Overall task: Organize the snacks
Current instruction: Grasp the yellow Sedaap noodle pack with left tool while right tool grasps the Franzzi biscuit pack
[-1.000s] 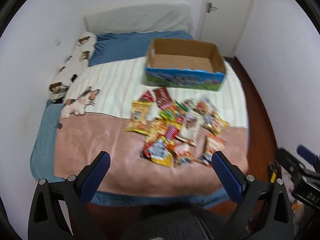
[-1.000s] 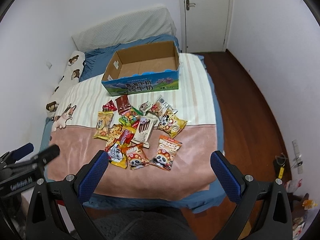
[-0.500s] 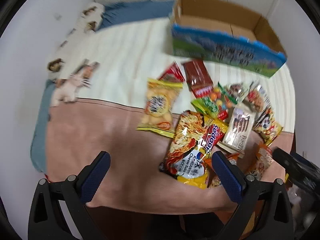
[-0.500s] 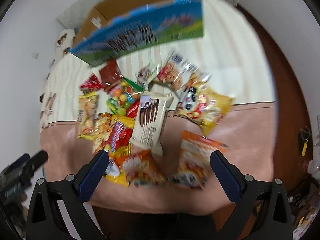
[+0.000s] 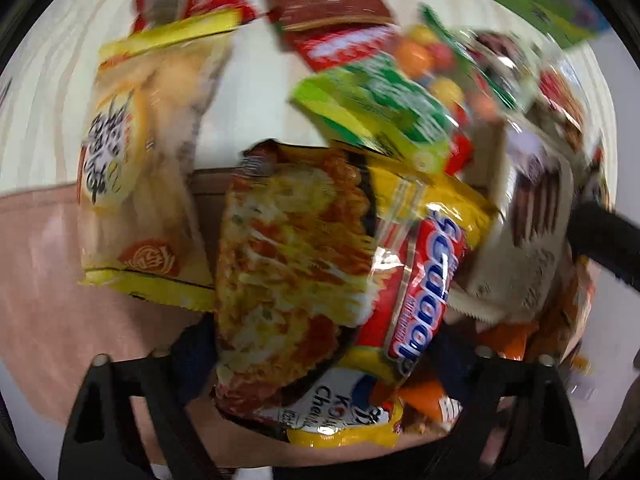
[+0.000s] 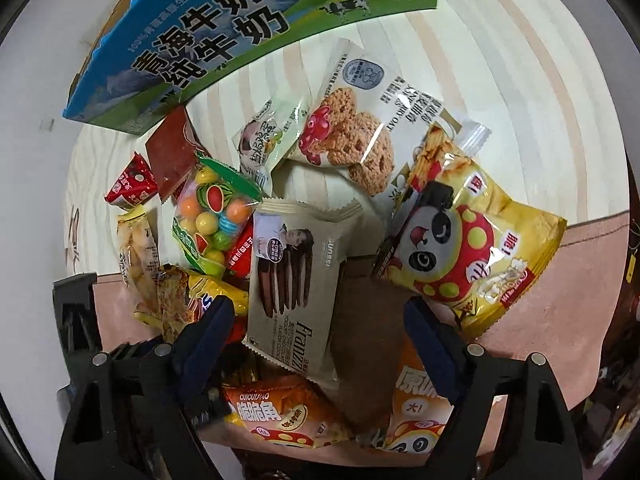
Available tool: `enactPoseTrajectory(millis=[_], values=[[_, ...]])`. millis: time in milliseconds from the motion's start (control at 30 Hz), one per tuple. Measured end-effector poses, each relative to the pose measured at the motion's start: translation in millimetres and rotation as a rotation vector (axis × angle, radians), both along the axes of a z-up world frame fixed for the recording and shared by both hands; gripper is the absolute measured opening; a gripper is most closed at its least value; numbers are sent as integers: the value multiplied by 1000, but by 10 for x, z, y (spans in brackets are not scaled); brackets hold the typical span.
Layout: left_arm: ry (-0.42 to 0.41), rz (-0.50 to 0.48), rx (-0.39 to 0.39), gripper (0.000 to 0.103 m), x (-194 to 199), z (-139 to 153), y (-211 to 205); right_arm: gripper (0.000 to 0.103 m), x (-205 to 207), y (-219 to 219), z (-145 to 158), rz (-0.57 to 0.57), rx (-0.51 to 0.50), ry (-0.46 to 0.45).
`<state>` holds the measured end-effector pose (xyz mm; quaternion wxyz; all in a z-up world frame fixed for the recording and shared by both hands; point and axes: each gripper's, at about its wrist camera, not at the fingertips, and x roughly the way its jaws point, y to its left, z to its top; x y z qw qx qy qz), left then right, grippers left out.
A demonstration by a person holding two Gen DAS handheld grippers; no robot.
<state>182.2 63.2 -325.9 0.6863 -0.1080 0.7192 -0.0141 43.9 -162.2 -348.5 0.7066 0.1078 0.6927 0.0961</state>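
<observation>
A heap of snack packets lies on the bed. My left gripper point(image 5: 320, 356) is open, its jaws either side of a noodle packet point(image 5: 288, 264) and a red-and-yellow packet point(image 5: 416, 280); this view is blurred. My right gripper point(image 6: 320, 328) is open, straddling the beige Franzzi biscuit packet point(image 6: 292, 280). The left gripper point(image 6: 76, 312) shows at the left edge of the right wrist view. A yellow panda packet point(image 6: 460, 248), an oat cookie packet point(image 6: 360, 120) and a gumball bag point(image 6: 212, 216) lie around. The blue-green milk carton box point(image 6: 224, 36) stands behind the heap.
The bed has a striped white sheet point(image 6: 500, 80) at the back and a pink blanket point(image 5: 60, 280) at the front. Orange packets point(image 6: 280, 412) lie under my right gripper. A yellow cracker packet point(image 5: 136, 168) lies left of the heap.
Both grippers have dropped down and forward, from well above the bed to right over the snack heap. Both stay open.
</observation>
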Motion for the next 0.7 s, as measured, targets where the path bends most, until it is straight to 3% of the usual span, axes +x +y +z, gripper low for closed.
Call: enactPoseTrajectory(millis=[167,300,333,367,400,600,700], values=[[-12,179,54,87,-155,123,377,87,62,186,-141,26,-5,33],[-19,207,66,88,-223,130,443,86,115,425,-381,20,-62,64],[-16,207,69,88,-231,138,422,79,133,489,-420,27,-89,59],[-13,203,70,88,-233,143,424,67,139,548,-427,50,-122,45],[-12,200,69,88,-214,119,410,63,145,599,-424,76,-148,36],[-11,166,32,88,-212,168,392,62,41,936,-383,406,-267,32],[-8,132,14,88,-220,151,382,64,9,988,-382,434,-298,39]])
